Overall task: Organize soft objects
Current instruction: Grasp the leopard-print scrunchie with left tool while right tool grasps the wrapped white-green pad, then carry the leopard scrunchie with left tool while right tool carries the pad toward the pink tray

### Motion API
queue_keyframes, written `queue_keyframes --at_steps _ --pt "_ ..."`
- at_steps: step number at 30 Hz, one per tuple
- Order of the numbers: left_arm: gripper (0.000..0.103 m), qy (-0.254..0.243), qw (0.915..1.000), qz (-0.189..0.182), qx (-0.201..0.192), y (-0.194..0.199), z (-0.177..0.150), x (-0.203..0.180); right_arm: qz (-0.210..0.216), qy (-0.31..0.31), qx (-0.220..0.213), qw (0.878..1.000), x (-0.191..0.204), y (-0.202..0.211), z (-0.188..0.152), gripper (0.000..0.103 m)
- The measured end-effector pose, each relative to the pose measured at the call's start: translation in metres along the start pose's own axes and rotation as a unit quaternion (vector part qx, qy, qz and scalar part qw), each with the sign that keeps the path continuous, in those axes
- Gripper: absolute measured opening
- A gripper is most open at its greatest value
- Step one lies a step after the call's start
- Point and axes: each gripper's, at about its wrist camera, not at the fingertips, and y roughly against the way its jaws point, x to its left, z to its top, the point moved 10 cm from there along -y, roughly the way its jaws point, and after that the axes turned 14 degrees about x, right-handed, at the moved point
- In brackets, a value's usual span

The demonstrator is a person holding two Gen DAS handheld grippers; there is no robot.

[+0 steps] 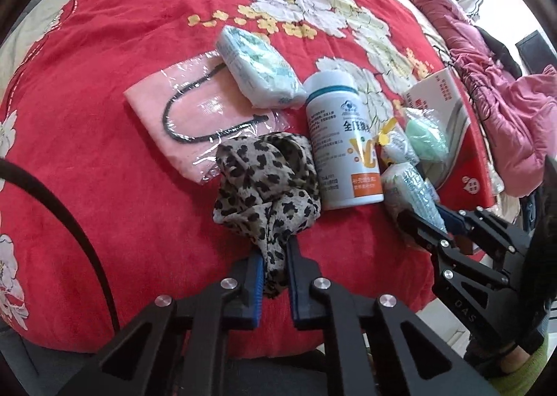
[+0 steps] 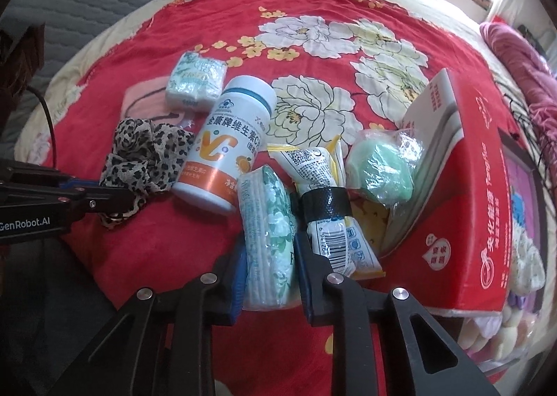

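red floral bedspread (image 1: pixel 104 117) covers the bed. landmark: white vitamin bottle (image 1: pixel 343 142), lying on its side mid-spread. red carton (image 2: pixel 463 208) to the bottle's right, flap raised. pink item in clear wrap (image 1: pixel 195 117) to the bottle's left, a tissue pack (image 1: pixel 259 72) at its far corner. leopard-print scarf (image 1: pixel 266 187) bunched just left of the bottle, touching it. green item in a clear bag (image 2: pixel 381 169) between bottle and carton. second tissue pack (image 2: pixel 269 239) just right of the bottle's base. left gripper (image 1: pixel 273 250): jaws narrow, clamped on the scarf's near tail. right gripper (image 2: pixel 269 246): jaws pinching the second tissue pack.
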Motion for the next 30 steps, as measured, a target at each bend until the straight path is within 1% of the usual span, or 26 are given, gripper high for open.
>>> queue_keyframes --at_steps 4,9,11,19,24,30 --pt "0.011 0.000 0.9999 -0.008 -0.014 0.016 -0.002 -0.003 0.040 -0.022 -0.006 0.999 -0.001 0.008 -0.001 0.025" --pt "0.011 -0.009 0.9994 -0.007 -0.033 0.035 -0.003 -0.010 0.057 -0.031 -0.021 0.998 -0.002 0.022 0.000 0.024" --pt "0.012 -0.013 0.9991 -0.002 -0.041 0.041 -0.003 -0.014 0.065 -0.035 -0.029 0.997 -0.003 0.029 0.001 0.024" --pt "0.011 -0.031 0.9978 0.007 -0.058 0.059 -0.008 -0.028 0.078 -0.056 -0.051 0.994 -0.014 0.050 0.000 0.024" --pt "0.011 -0.039 0.9973 0.011 -0.061 0.063 -0.010 -0.038 0.076 -0.060 -0.066 0.993 -0.017 0.065 -0.002 0.024" --pt "0.011 -0.061 0.9958 0.012 -0.068 0.071 -0.013 -0.062 0.077 -0.065 -0.088 0.991 -0.019 0.089 -0.004 0.024"
